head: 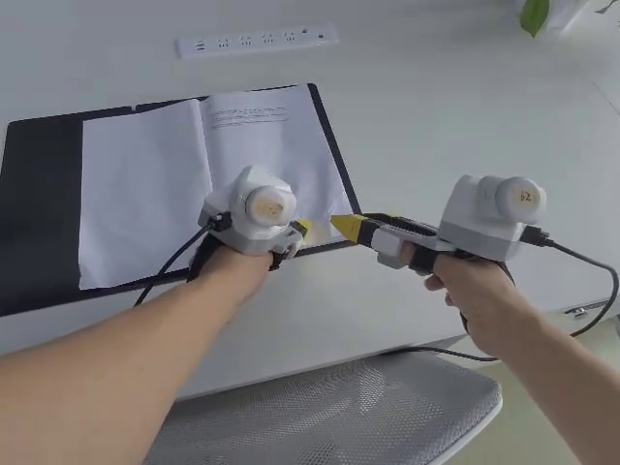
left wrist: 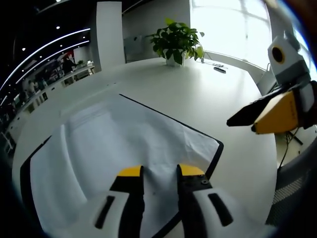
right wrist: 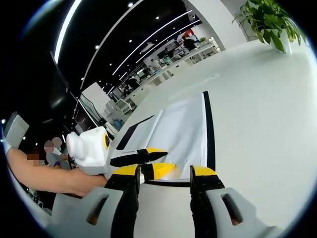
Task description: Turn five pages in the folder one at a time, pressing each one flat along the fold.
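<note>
Folder (head: 44, 223) open, left tongs (left wrist: 160, 171) over its corner, right tongs (right wrist: 165, 172) beside

Bright, even daylight; window glare; fisheye edges warped.

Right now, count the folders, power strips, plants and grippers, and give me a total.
Folder: 1
Power strip: 1
Plant: 1
Grippers: 2 (left gripper, right gripper)
Total: 5
</note>
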A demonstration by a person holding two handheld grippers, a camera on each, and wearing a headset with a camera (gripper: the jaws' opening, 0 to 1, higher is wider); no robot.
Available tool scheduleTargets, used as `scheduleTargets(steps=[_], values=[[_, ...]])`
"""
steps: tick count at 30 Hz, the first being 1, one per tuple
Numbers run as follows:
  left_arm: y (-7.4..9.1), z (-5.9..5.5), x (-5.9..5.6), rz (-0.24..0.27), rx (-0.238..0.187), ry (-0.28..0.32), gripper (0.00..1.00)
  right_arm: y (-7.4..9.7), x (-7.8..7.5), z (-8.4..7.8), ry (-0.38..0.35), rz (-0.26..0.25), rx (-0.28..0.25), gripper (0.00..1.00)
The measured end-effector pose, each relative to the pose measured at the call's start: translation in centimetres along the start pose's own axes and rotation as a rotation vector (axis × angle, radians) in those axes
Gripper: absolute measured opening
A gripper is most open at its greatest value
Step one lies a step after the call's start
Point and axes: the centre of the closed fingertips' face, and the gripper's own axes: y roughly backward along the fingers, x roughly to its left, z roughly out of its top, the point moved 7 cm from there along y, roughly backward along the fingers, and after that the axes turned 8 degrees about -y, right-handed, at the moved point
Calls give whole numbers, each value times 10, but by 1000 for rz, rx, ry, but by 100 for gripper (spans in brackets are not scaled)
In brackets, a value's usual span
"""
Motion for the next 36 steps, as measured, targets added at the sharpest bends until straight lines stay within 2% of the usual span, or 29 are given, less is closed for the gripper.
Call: scheduleTargets(steps=[2, 4, 5, 17, 22, 27, 36], values=[[0, -1, 1, 5, 1, -5, 20, -1, -2, -1, -7, -4, 8, 39], [2, -3, 10, 55, 17, -22, 4, -2, -3, -2, -5, -5, 8, 39], [0, -2, 7, 18, 8, -36, 4, -2, -3, -2, -8, -8, 12, 39], [2, -2, 8, 17, 20, -46, 0, -11, -8, -6, -1, -16, 29, 39], [4, 0, 8, 14, 22, -15, 0, -18, -9, -6, -1, -21, 34, 39], [6, 1, 8, 7, 19, 29, 0, -25, -17, -7, -10, -38, 45, 39], [8, 2, 8, 4, 21, 27, 0, -29, -26, -10, -56, -39, 58, 37]])
